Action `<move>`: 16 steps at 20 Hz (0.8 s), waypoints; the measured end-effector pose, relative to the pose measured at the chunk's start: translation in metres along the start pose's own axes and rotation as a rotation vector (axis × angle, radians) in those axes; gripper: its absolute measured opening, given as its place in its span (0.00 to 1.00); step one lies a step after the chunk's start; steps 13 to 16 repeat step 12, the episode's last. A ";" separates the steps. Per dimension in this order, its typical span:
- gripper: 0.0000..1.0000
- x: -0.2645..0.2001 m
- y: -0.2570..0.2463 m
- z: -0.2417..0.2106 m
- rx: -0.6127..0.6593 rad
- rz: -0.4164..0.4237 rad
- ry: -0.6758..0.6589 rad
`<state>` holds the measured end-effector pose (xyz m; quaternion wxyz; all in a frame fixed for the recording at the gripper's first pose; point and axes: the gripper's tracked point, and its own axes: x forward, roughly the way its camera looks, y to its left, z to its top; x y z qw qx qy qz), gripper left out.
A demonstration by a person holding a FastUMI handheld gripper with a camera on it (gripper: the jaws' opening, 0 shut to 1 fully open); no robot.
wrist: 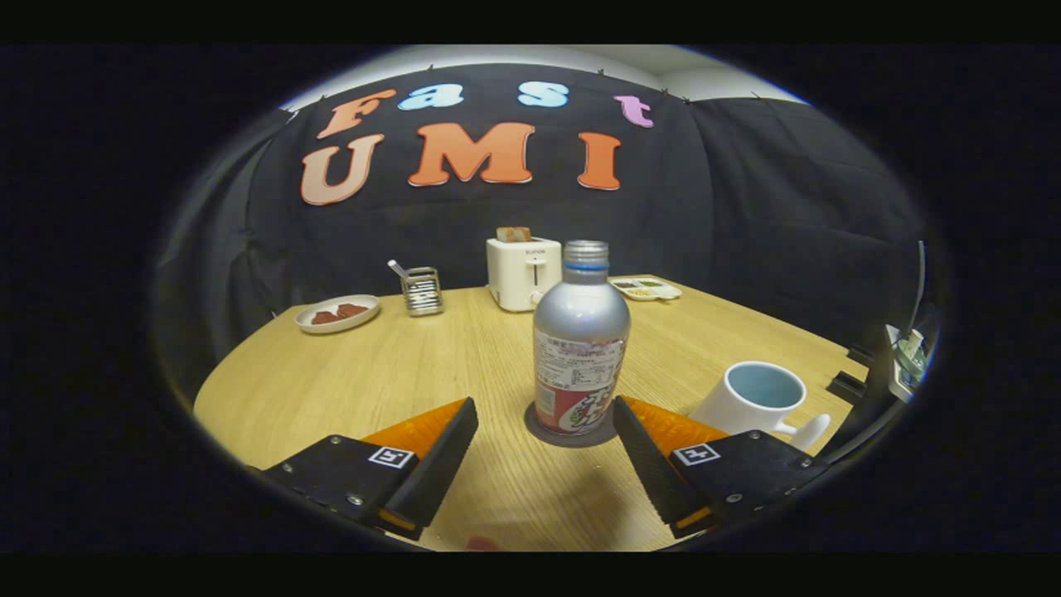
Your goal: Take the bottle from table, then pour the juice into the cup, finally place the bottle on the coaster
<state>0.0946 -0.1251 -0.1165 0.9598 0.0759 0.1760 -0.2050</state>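
- In the gripper view, I see my gripper (pixel 545 413) spread wide. Its two fingers hold nothing and touch nothing.
- The bottle (pixel 580 340) stands just ahead of the fingertips, in line with the gap between them. It is apart from both fingers.
- The bottle stands straight up. Its long side runs up and down, and its cap points at the ceiling.
- The bottle sits on a dark round coaster (pixel 540 429) on the wooden table (pixel 398 373).
- A white cup (pixel 758 400) stands right of the bottle, just beyond my right finger. Its mouth faces up.
- Far beyond the bottle I see a toaster (pixel 522 272), a plate (pixel 337 314) and a small metal holder (pixel 421 290).
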 end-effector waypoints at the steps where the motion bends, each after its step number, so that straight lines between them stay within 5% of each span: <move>1: 0.97 -0.013 0.002 0.012 -0.005 0.013 -0.030; 11: 0.97 -0.116 0.048 0.053 -0.026 0.222 -0.171; 16: 0.97 -0.122 0.051 0.054 -0.020 0.236 -0.183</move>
